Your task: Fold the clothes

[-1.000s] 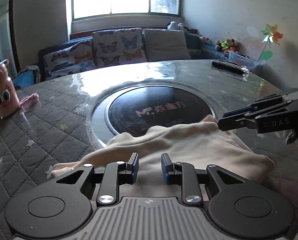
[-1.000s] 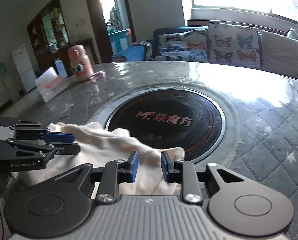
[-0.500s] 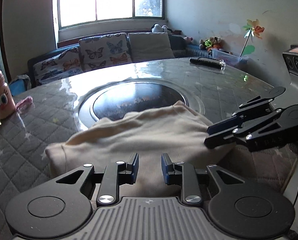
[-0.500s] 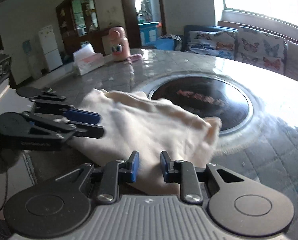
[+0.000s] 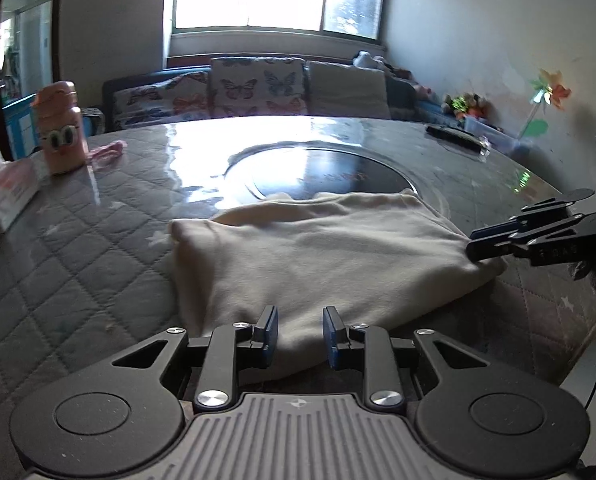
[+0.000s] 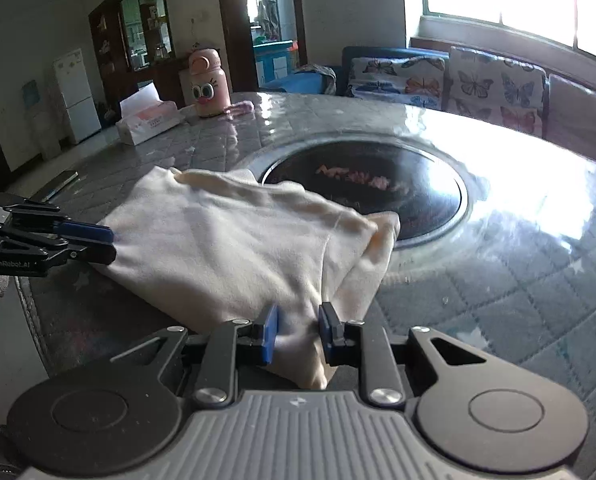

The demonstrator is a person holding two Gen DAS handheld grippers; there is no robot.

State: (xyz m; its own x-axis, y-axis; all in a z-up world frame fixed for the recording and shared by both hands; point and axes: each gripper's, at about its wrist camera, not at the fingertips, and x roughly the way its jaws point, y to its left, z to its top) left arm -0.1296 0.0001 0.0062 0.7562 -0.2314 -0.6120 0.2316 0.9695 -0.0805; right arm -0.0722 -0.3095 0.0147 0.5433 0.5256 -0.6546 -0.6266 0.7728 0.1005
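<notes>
A cream garment [image 5: 322,256] lies folded on the round quilted table, its far edge over the dark centre disc; it also shows in the right wrist view [image 6: 233,240]. My left gripper [image 5: 300,336] is shut on the garment's near edge, cloth bunched between the blue pads. My right gripper [image 6: 296,334] is shut on the garment's other near corner, with cloth between its pads. The right gripper shows in the left wrist view [image 5: 478,242] at the garment's right corner. The left gripper shows in the right wrist view [image 6: 105,244] at the left corner.
A pink bottle [image 5: 59,128] and a tissue box [image 5: 1,196] stand at the table's far left. A dark remote [image 5: 454,136] lies at the far right. The dark centre disc [image 6: 378,188] sits behind the garment. A sofa with butterfly cushions [image 5: 253,88] is beyond the table.
Both grippers pulled the garment toward the table's near edge, off most of the centre disc, and spread it flatter. The grippers stayed shut on its corners.
</notes>
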